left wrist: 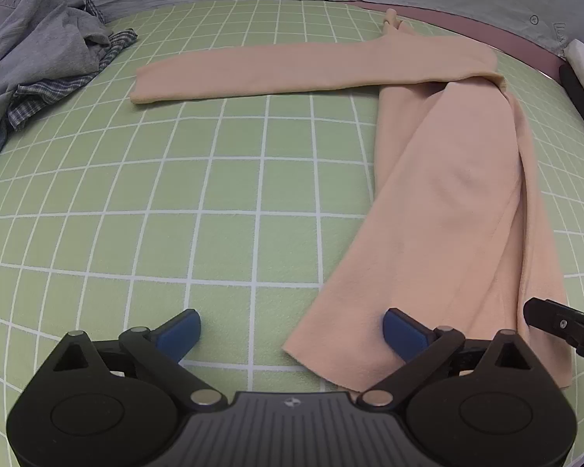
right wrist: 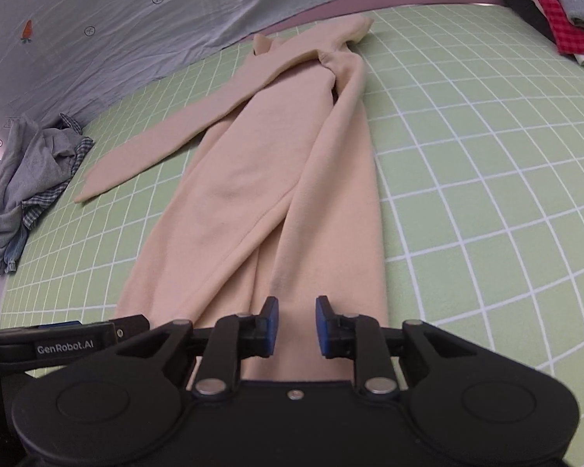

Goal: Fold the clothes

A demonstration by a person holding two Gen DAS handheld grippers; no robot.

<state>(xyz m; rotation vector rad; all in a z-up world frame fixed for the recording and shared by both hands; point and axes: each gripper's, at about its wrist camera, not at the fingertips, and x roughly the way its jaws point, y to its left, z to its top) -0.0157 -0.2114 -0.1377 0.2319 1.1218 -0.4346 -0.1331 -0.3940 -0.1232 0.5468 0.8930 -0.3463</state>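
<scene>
Your peach garment [right wrist: 253, 179] lies lengthwise on the green grid mat [left wrist: 136, 194], already narrowed: both long sides look folded in over the middle, and one sleeve [left wrist: 253, 74] sticks out flat to the side near the far end. So by my read you're partway in; the width is mostly done, but that sleeve hasn't been laid across yet and the end-to-end folds are all left (the near hem sits right under your grippers, which suits starting there).

Your left gripper [left wrist: 292, 336] has its fingers spread wide, w/ nothing pinched; one blue pad sits over the hem's corner, the other over bare mat. Your right gripper [right wrist: 296, 327] hangs over the hem's middle w/ a narrow gap between its fingers, fabric below but not squeezed, so it holds nothing.

Further out: a crumpled gray and plaid pile [left wrist: 43, 66] waits at the mat's far left, prob. next in line. At the far right a stack [right wrist: 556, 15] with a red checked piece looks finished. A pale blue printed sheet [right wrist: 136, 31] runs along the back.
</scene>
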